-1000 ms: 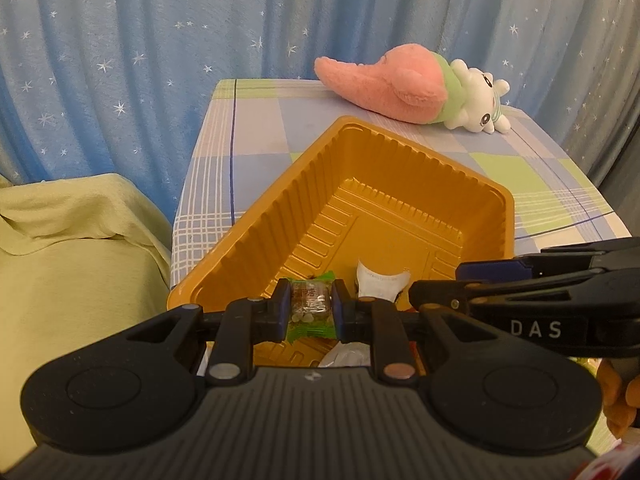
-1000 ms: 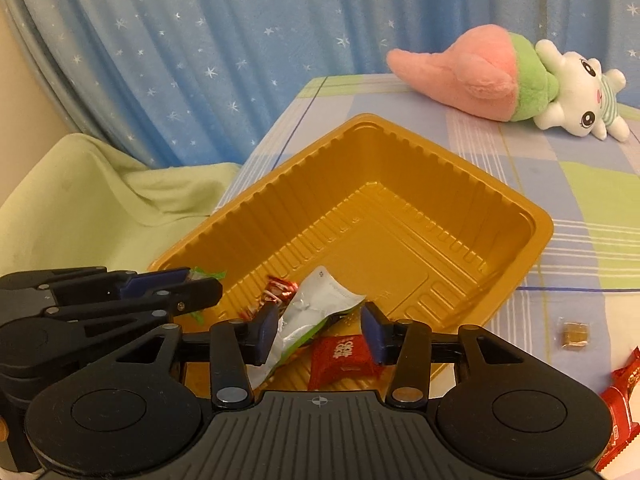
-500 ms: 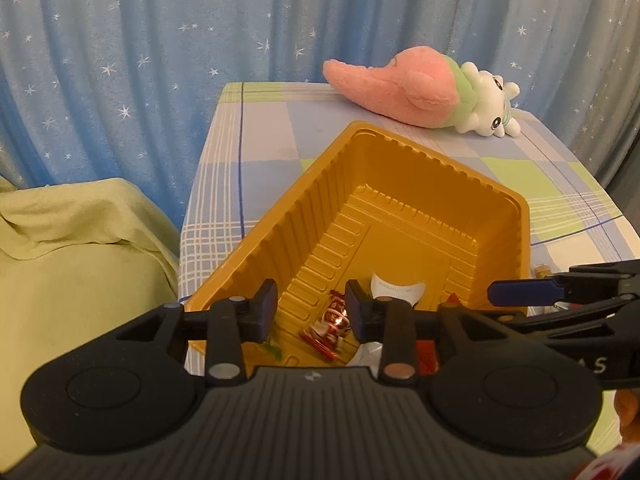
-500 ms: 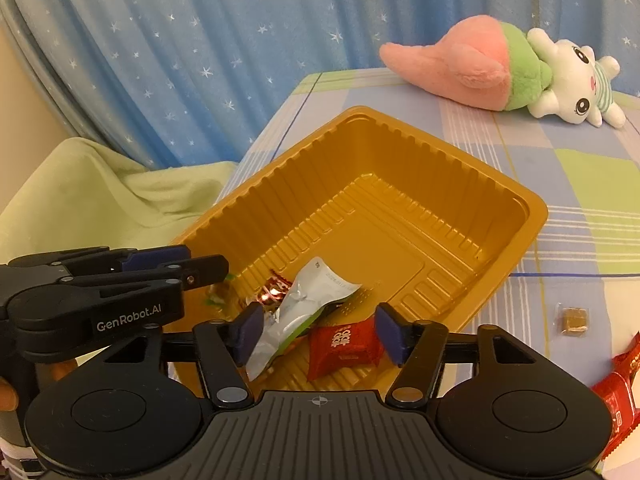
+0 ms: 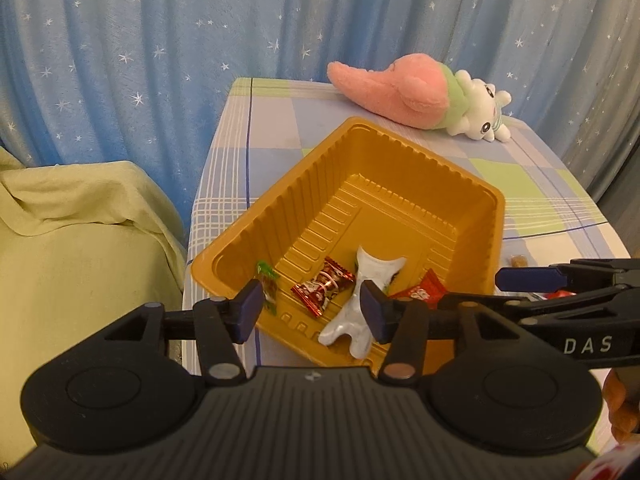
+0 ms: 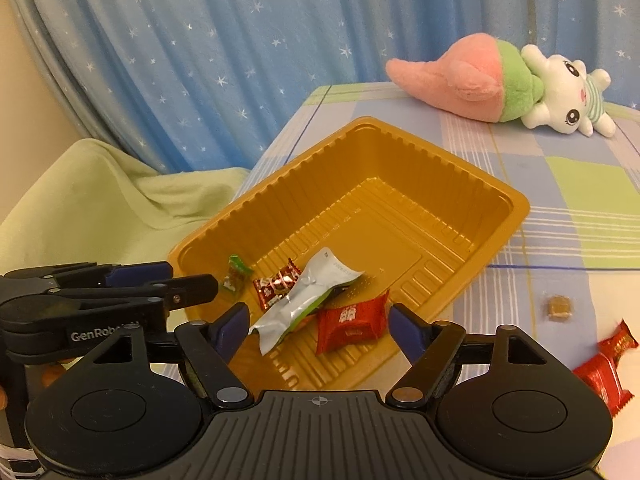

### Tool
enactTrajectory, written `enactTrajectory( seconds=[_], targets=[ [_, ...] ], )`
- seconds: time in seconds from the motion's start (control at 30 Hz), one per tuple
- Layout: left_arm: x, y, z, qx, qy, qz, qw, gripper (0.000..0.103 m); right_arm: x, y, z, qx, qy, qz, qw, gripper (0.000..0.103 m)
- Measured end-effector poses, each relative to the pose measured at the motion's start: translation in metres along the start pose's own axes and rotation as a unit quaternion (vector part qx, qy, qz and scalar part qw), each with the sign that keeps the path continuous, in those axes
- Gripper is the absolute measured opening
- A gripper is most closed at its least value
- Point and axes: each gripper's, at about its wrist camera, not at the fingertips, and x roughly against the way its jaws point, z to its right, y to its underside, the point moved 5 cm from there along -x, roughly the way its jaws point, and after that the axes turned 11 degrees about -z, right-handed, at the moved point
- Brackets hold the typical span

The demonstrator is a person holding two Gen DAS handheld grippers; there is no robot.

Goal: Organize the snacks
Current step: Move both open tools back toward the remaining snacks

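Observation:
An orange plastic tray (image 5: 404,152) (image 6: 472,184) sits on the checked table. In its near end lie a green candy (image 5: 267,280) (image 6: 236,276), a red-and-white candy (image 5: 323,286) (image 6: 276,286), a silver pouch (image 5: 366,292) (image 6: 308,296) and a red packet (image 5: 420,290) (image 6: 352,322). My left gripper (image 5: 311,310) is open and empty above the tray's near edge. My right gripper (image 6: 318,326) is open and empty above the same end. On the table right of the tray lie a small brown candy (image 6: 559,306) and red packets (image 6: 608,360).
A pink and white plush toy (image 5: 420,96) (image 6: 504,84) lies at the far end of the table. A green-draped seat (image 5: 80,248) stands left of the table. A blue starred curtain (image 5: 160,40) hangs behind.
My left gripper opened and dropped the green candy into the tray. My right gripper opened wider and let go of the silver pouch. Both grippers rose and drew back.

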Motion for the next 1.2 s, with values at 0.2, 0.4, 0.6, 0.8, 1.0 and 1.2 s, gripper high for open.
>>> enactTrajectory(
  seconds=[0.2, 0.4, 0.6, 0.8, 1.0, 1.2],
  targets=[
    [0.016, 0.012, 0.009, 0.006, 0.006, -0.001, 1.0, 0.051, 0.021, 0.016, 0.005, -0.01, -0.003, 0.008, 1.0, 0.078],
    [0.028, 0.03, 0.028, -0.005, 0.015, -0.002, 0.9999, 0.052, 0.041, 0.037, 0.015, -0.023, -0.002, 0.011, 1.0, 0.079],
    [0.035, 0.049, 0.048, -0.014, 0.022, -0.009, 0.9996, 0.052, 0.059, 0.059, 0.03, -0.037, 0.002, 0.009, 0.999, 0.079],
    [0.038, 0.065, 0.072, -0.027, 0.03, -0.015, 0.9991, 0.052, 0.075, 0.085, 0.047, -0.053, 0.008, 0.003, 0.999, 0.079],
    [0.036, 0.08, 0.101, -0.045, 0.044, -0.029, 0.9976, 0.051, 0.09, 0.111, 0.071, -0.072, 0.021, -0.003, 0.997, 0.079],
    [0.03, 0.091, 0.136, -0.069, 0.059, -0.04, 0.9951, 0.051, 0.104, 0.133, 0.098, -0.097, 0.036, -0.007, 0.995, 0.079]
  ],
)
